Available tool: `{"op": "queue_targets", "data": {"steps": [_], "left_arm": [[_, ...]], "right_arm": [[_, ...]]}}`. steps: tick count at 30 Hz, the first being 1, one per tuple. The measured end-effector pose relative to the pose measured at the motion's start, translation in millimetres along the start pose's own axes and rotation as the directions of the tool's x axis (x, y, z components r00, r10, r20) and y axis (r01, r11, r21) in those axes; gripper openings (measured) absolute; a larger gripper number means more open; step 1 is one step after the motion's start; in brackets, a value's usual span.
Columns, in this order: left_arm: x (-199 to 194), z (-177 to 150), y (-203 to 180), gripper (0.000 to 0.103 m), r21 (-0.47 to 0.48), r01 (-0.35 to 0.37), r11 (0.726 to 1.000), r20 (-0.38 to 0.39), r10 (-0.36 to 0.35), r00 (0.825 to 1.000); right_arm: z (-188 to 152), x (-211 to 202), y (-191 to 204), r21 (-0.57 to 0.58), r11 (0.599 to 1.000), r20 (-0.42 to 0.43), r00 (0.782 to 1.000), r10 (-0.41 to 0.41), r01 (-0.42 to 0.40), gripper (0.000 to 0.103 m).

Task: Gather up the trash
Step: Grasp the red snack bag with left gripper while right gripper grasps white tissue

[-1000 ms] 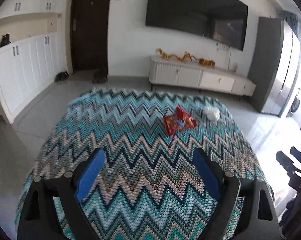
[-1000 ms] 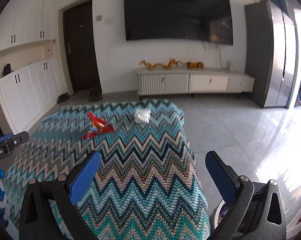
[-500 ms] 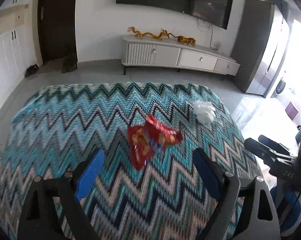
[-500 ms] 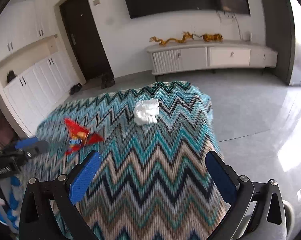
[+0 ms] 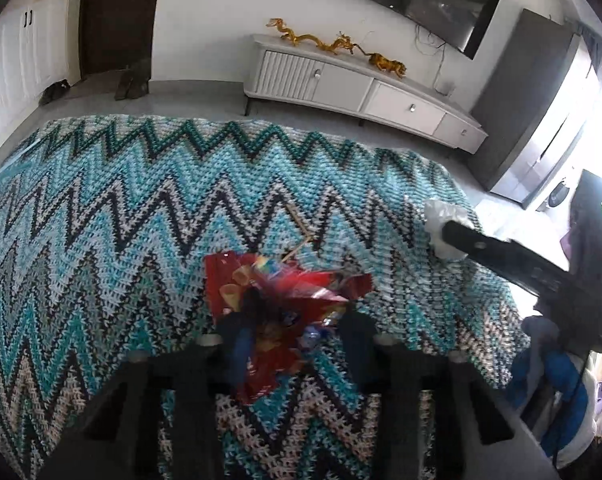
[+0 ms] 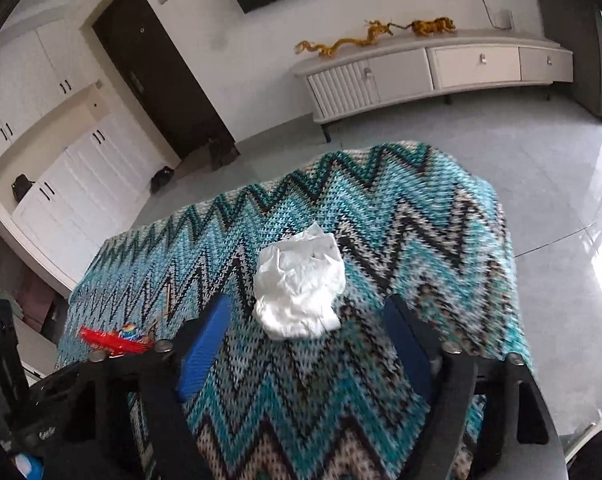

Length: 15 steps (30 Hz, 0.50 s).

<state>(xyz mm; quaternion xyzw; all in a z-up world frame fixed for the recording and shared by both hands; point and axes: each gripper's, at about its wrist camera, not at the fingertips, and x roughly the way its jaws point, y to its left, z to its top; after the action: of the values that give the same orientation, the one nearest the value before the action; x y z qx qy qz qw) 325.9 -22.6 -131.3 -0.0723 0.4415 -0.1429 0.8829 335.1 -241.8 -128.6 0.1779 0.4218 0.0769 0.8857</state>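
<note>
A red crinkled snack wrapper (image 5: pixel 277 292) lies on the zigzag-patterned table cover (image 5: pixel 101 220). My left gripper (image 5: pixel 297 344) is down on it, its jaws partly closed around the wrapper's near part. A crumpled white tissue (image 6: pixel 299 284) lies near the cover's far right; it also shows in the left wrist view (image 5: pixel 441 220). My right gripper (image 6: pixel 305 340) is open, its blue pads on either side of the tissue's near edge. The wrapper also shows at the left of the right wrist view (image 6: pixel 113 340).
A thin wooden stick (image 5: pixel 301 226) lies just beyond the wrapper. A white TV console (image 6: pixel 433 68) with golden dragon figures stands against the far wall. White cabinets (image 6: pixel 61 200) and a dark door (image 6: pixel 161 68) stand at the left. Grey tiled floor (image 6: pixel 553 184) lies to the right.
Both grippers moved forward and down. The left one reached the wrapper and its jaws narrowed around it. The right one came up to the tissue, jaws narrowed but still open.
</note>
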Motion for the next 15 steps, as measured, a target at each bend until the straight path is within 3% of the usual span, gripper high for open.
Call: {"op": "queue_targets", "data": {"steps": [3, 4, 8, 15], "left_arm": [[-5, -4, -2, 0.021, -0.003, -0.002, 1.000, 0.003, 0.002, 1.000], [-9, -7, -2, 0.021, -0.004, -0.006, 1.000, 0.004, 0.006, 1.000], [-34, -23, -4, 0.021, -0.005, -0.023, 1.000, 0.013, 0.023, 1.000], [-101, -54, -21, 0.021, 0.022, -0.077, 0.997, 0.087, 0.075, 0.993]], "right_arm": [[-2, 3, 1, -0.001, 1.000, -0.014, 1.000, 0.005, -0.005, 0.033], [-3, 1, 0, -0.001, 1.000, -0.015, 1.000, 0.010, -0.010, 0.029], [-15, -19, 5, -0.024, 0.999, -0.006, 1.000, 0.022, -0.022, 0.025], [-55, -92, 33, -0.070, 0.996, 0.053, 0.997, 0.062, -0.058, 0.024]]}}
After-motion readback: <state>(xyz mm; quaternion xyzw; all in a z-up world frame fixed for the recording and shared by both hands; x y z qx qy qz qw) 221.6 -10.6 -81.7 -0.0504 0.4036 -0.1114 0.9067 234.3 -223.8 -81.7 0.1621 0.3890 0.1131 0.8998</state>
